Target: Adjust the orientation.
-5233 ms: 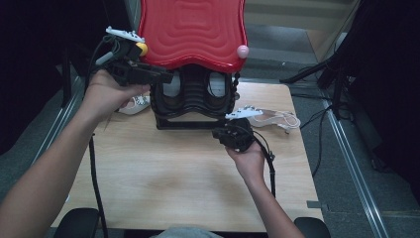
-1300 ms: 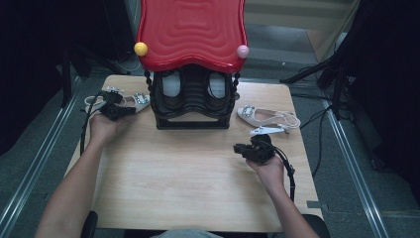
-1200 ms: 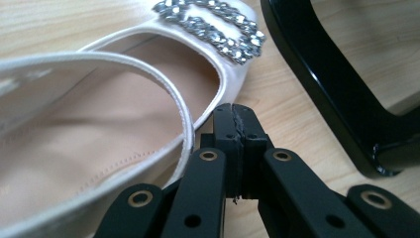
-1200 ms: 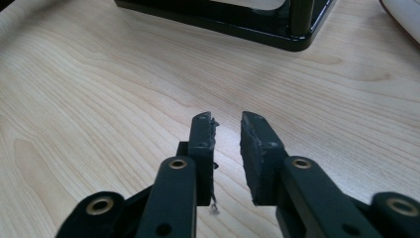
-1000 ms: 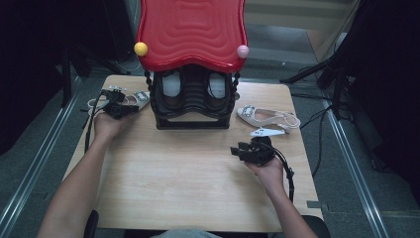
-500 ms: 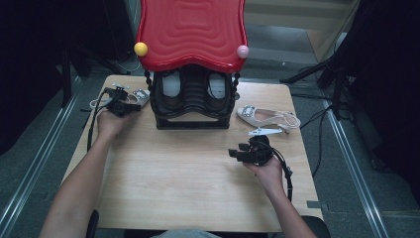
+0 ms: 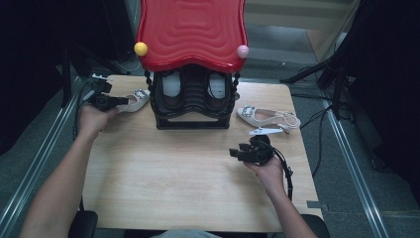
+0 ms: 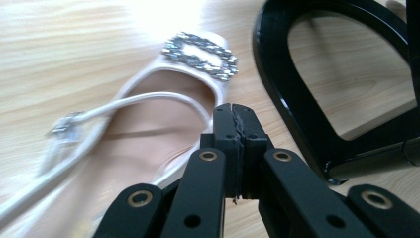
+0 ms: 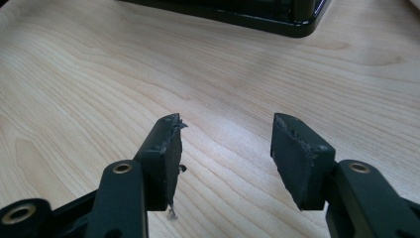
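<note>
Ideally the left gripper [image 8: 235,148], jaws pinched seemingly on the left shoe's [image 8: 163,129] edge, lifts slowly; the right gripper [image 9: 225,153] waits unclenched.

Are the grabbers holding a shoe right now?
The left gripper is shut on the pale shoe's side edge; the right gripper is open, holding nothing.

2 loose shoes [image 7: 134,100] [image 7: 267,117], 1 rack [image 7: 192,96], 2 grippers [image 7: 120,101] [image 7: 233,152], 1 table [image 7: 173,173]
</note>
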`<act>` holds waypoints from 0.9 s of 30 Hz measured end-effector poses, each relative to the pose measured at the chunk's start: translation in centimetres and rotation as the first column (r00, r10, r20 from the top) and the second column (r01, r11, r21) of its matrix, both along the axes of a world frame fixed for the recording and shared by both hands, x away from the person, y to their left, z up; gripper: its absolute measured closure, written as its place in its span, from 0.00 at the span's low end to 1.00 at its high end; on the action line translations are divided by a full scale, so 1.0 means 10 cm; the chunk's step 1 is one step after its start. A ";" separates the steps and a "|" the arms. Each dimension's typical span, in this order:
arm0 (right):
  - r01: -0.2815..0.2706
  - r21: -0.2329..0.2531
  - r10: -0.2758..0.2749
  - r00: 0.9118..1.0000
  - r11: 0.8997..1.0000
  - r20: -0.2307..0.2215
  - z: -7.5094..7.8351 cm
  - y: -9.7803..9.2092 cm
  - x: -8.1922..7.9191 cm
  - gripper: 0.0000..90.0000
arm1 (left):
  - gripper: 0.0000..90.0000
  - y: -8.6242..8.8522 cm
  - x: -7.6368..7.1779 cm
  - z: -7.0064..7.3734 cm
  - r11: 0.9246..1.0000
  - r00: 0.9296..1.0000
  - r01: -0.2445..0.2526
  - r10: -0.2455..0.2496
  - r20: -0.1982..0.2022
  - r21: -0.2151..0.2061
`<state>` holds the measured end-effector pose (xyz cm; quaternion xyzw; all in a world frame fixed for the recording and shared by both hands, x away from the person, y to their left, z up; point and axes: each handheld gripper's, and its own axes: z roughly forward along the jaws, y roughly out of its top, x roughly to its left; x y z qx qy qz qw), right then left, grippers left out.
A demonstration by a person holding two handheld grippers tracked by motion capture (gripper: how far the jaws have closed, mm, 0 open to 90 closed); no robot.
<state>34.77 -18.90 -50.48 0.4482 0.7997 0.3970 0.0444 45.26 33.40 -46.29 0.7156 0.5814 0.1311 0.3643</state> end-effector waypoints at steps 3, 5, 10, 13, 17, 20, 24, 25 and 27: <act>-0.004 -0.010 0.004 1.000 1.000 -0.014 -0.02 0.02 0.01 0.53 | 1.00 0.15 -0.02 0.10 1.000 1.000 -0.019 0.019 -0.002 0.024; -0.005 -0.012 0.005 1.000 1.000 -0.017 -0.02 0.03 0.02 0.53 | 1.00 0.22 -0.02 0.12 0.999 0.999 -0.032 0.033 -0.009 0.028; -0.016 -0.015 0.016 1.000 1.000 -0.022 -0.02 0.06 0.03 0.53 | 1.00 0.38 -0.03 0.06 0.997 0.997 -0.057 0.059 -0.042 0.044; -0.017 -0.018 0.016 1.000 1.000 -0.026 -0.03 0.06 0.04 0.53 | 1.00 0.43 -0.04 -0.04 0.997 0.995 -0.071 0.073 -0.068 0.032; -0.013 -0.022 0.012 1.000 1.000 -0.026 -0.03 0.07 0.03 0.53 | 1.00 0.43 -0.03 -0.15 0.997 0.993 -0.068 0.071 -0.098 0.030; -0.004 -0.021 0.003 1.000 1.000 -0.018 -0.02 0.05 0.04 0.53 | 1.00 0.43 -0.04 -0.19 0.998 0.993 -0.060 0.060 -0.100 -0.002; -0.003 -0.025 0.003 1.000 1.000 -0.021 -0.03 0.05 0.04 0.53 | 1.00 0.33 -0.04 -0.21 0.999 0.992 -0.038 0.036 -0.121 -0.012; -0.004 -0.024 0.003 1.000 1.000 -0.020 -0.03 0.06 0.04 0.53 | 1.00 0.32 -0.04 -0.21 1.000 0.991 -0.025 0.023 -0.130 -0.017; -0.003 -0.026 0.003 1.000 1.000 -0.021 -0.03 0.06 0.04 0.53 | 1.00 0.28 -0.04 -0.24 1.000 0.990 -0.020 0.017 -0.139 -0.021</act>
